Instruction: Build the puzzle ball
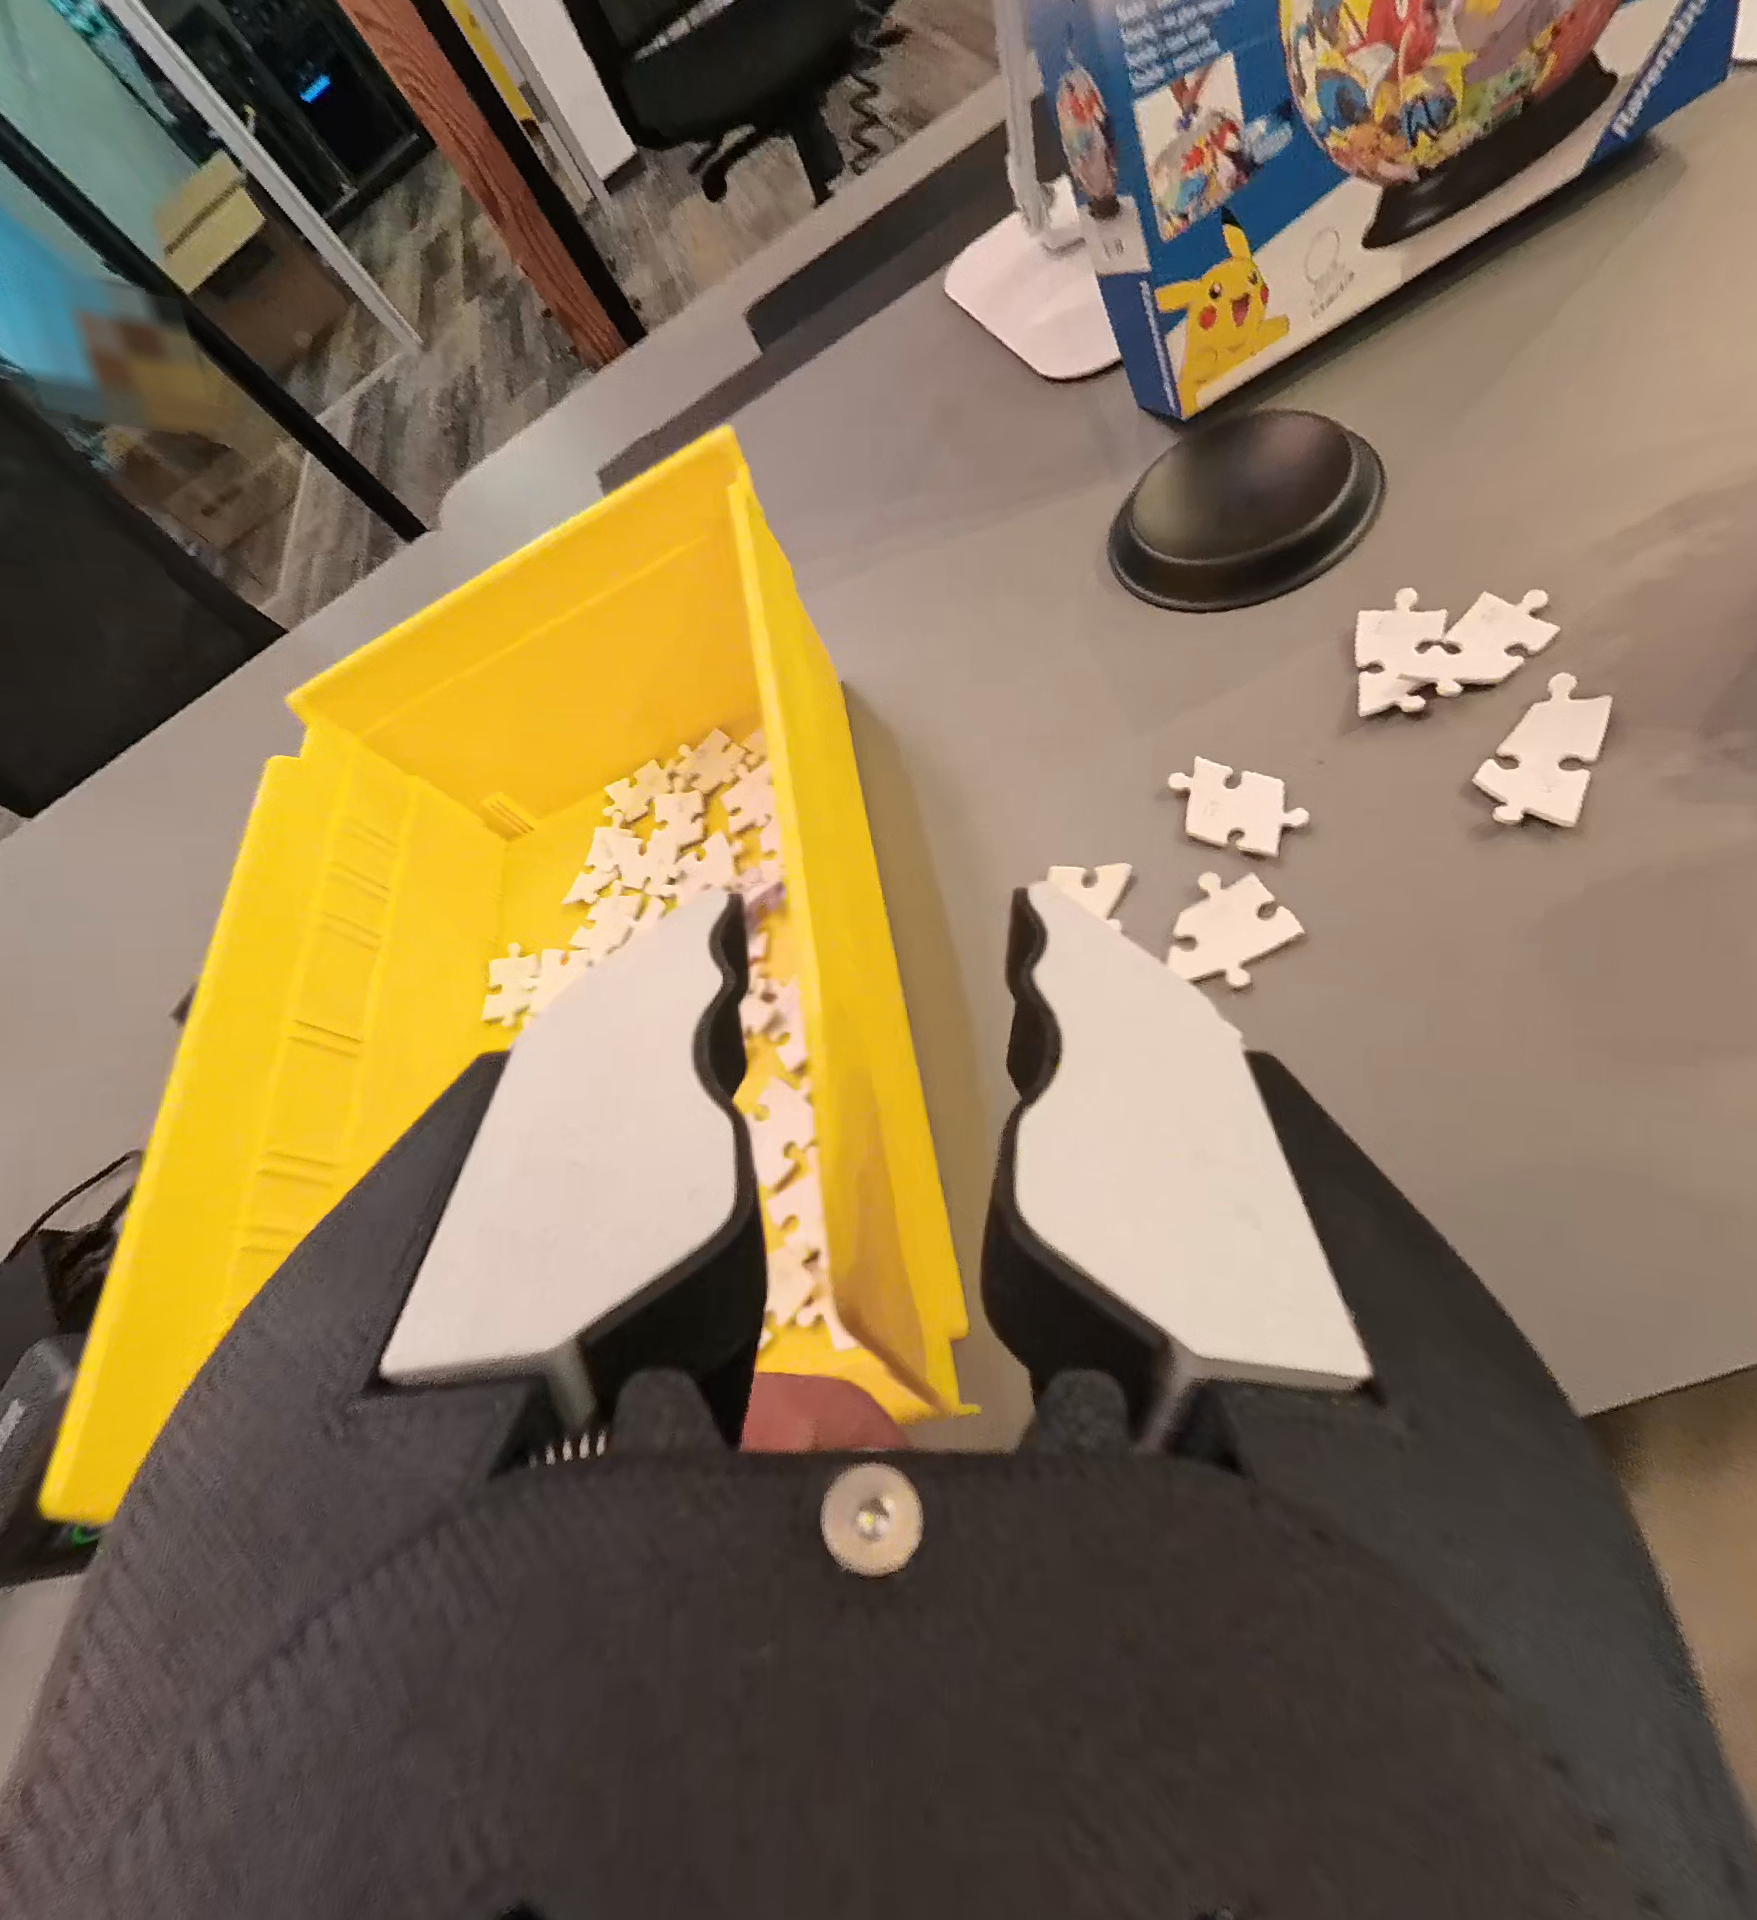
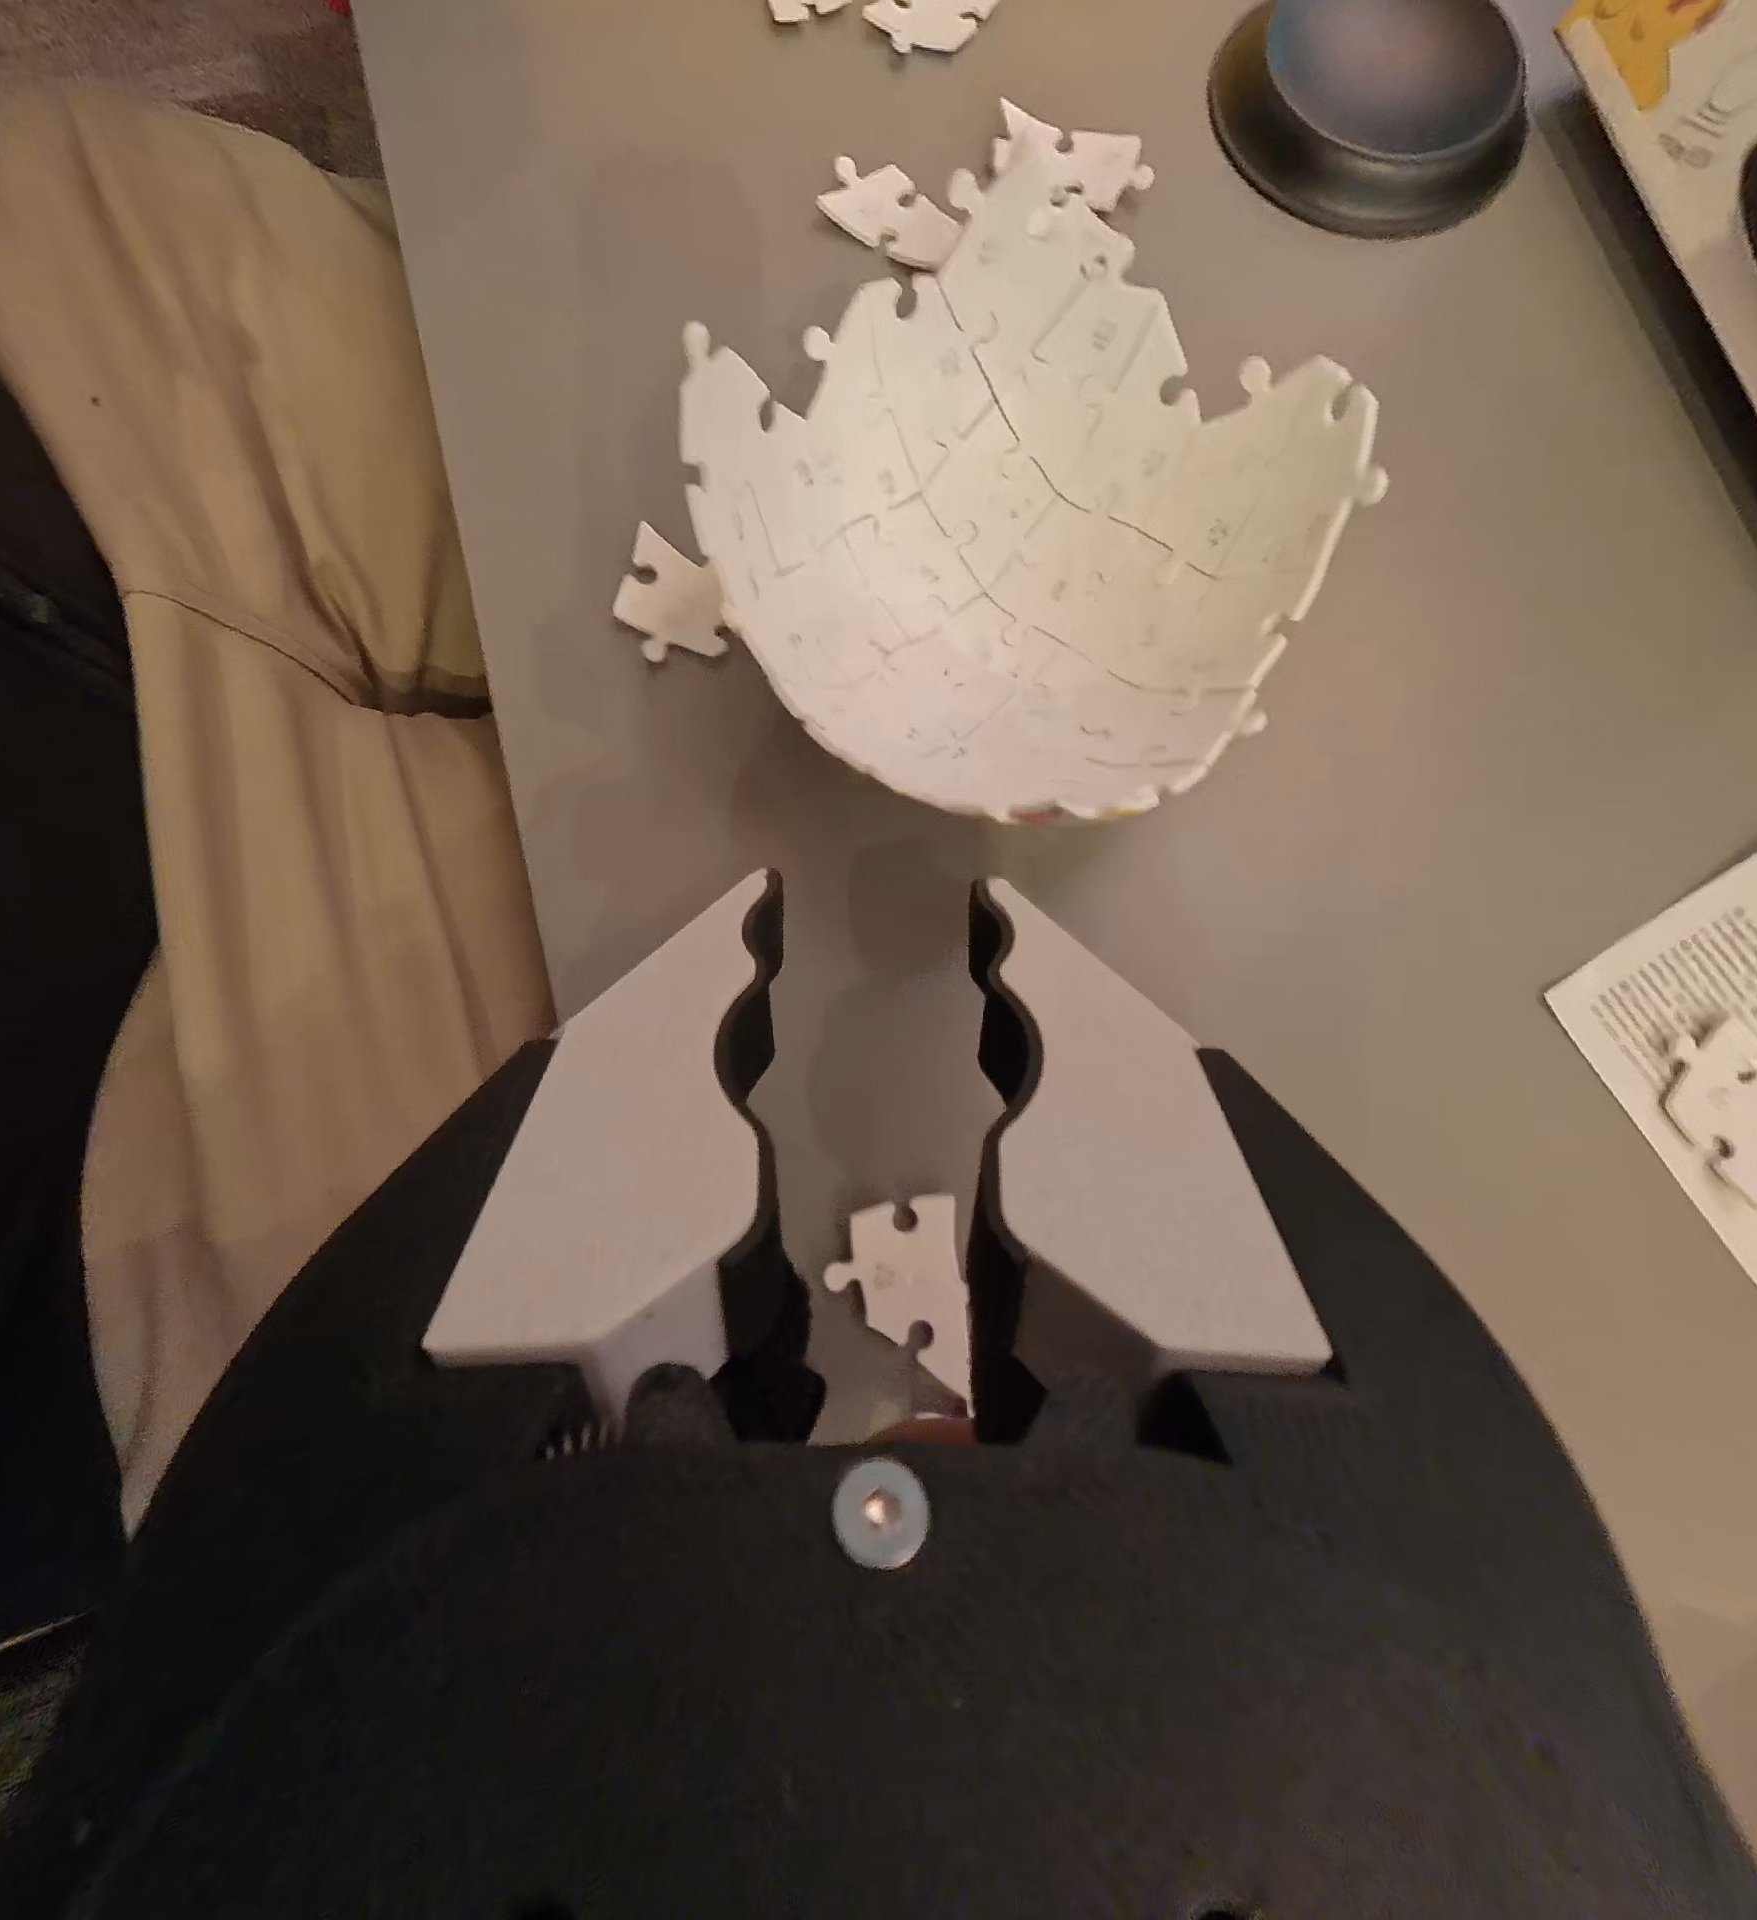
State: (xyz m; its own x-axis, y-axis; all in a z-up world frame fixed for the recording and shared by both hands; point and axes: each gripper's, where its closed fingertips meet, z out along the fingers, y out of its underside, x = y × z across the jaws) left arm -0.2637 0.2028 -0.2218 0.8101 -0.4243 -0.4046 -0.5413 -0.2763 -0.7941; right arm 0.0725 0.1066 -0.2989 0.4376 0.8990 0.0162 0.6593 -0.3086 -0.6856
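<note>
In the right wrist view a partly built white puzzle ball (image 2: 1019, 540), a bowl-shaped shell, rests on the grey table just beyond my right gripper (image 2: 874, 894). That gripper is open and empty; a loose white piece (image 2: 905, 1288) lies on the table below, between the finger bases. Loose pieces (image 2: 671, 597) lie beside the shell. In the left wrist view my left gripper (image 1: 874, 914) is open and empty, hovering over the right wall of a yellow bin (image 1: 832, 831) that holds several white pieces (image 1: 666, 842). More loose pieces (image 1: 1238, 805) lie on the table to the right.
A black round stand (image 1: 1248, 509) sits behind the loose pieces; it also shows in the right wrist view (image 2: 1373, 114). The colourful puzzle box (image 1: 1373, 177) and a white lamp base (image 1: 1030, 301) stand at the back. A printed sheet (image 2: 1726, 1132) carries one piece. A person's beige trousers (image 2: 261, 623) border the table edge. There is about 35 centimetres between the tips of the two grippers.
</note>
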